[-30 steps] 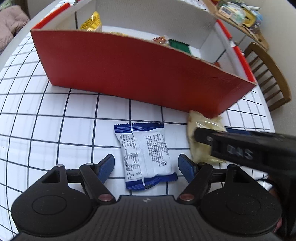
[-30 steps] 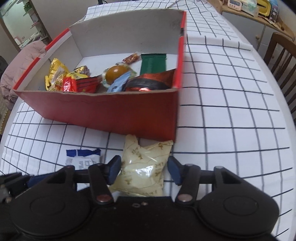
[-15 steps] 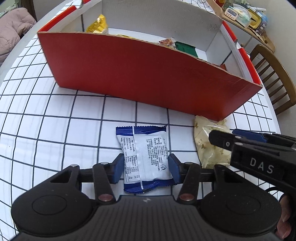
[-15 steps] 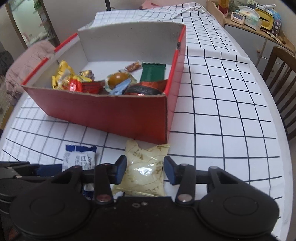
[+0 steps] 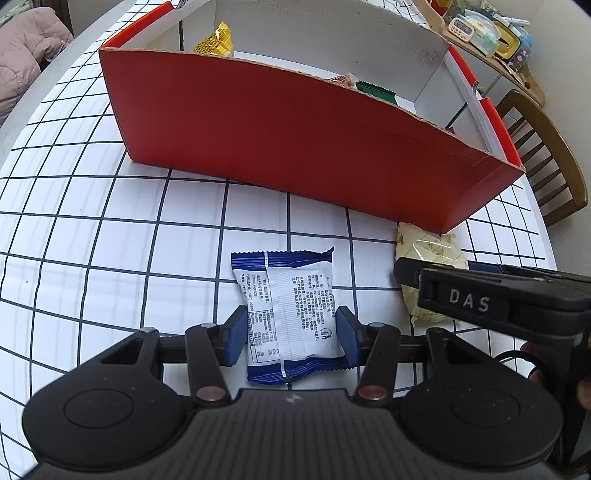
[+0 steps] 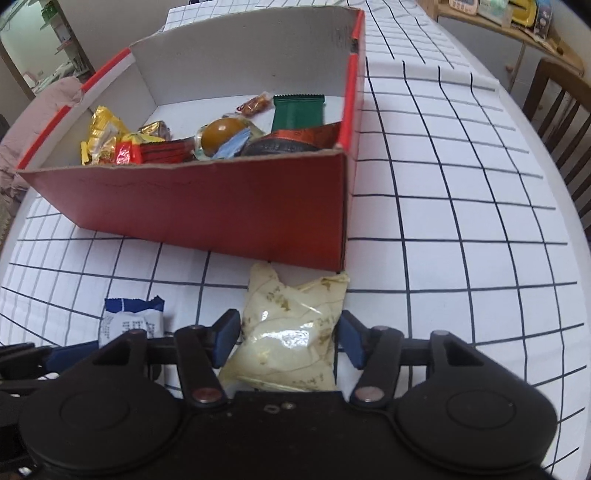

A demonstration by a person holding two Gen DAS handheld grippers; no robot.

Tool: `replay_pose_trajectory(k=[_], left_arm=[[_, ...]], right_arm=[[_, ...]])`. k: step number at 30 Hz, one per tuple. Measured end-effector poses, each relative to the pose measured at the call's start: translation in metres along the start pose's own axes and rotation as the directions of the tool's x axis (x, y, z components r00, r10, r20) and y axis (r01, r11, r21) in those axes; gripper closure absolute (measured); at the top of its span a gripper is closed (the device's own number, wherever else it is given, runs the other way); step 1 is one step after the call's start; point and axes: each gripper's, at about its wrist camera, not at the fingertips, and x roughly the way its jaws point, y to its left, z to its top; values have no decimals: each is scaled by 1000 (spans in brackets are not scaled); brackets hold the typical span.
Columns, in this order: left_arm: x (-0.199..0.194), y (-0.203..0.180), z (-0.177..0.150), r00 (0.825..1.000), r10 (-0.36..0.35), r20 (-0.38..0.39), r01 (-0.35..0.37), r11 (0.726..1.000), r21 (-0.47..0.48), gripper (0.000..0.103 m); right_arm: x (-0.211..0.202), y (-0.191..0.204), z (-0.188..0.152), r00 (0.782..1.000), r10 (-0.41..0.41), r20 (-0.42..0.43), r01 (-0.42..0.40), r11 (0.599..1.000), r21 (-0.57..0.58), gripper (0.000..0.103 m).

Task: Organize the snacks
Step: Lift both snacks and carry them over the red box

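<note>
A blue-and-white snack packet lies on the checked tablecloth, and my left gripper is shut on its sides. A pale yellow snack bag lies in front of the red box's right corner, and my right gripper is shut on it. The bag and the right gripper's side also show in the left wrist view. The blue packet shows at the left of the right wrist view. The red cardboard box holds several snacks.
The box's tall red front wall stands just beyond both packets. A wooden chair is at the table's right edge. A shelf with clutter is behind it. Pink fabric lies off the table's left.
Both grippers have closed onto their packets: the left from wide open to gripping the blue packet, the right tightening on the yellow bag. Both views have pulled back and up slightly.
</note>
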Motion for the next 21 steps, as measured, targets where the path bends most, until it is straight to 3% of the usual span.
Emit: replay_pose_trajectory(k=[8,21], left_arm=[[-5,7,-4,1000,-10,3,10,1000,-3,53],[-53,29,-1,997,-58,51,60,998,-27,53]], right_arm=[[-8,2,-9,999,-28,37,27,999,22,59],[-71,2,-20,990,43,137,-50,998,49,62]])
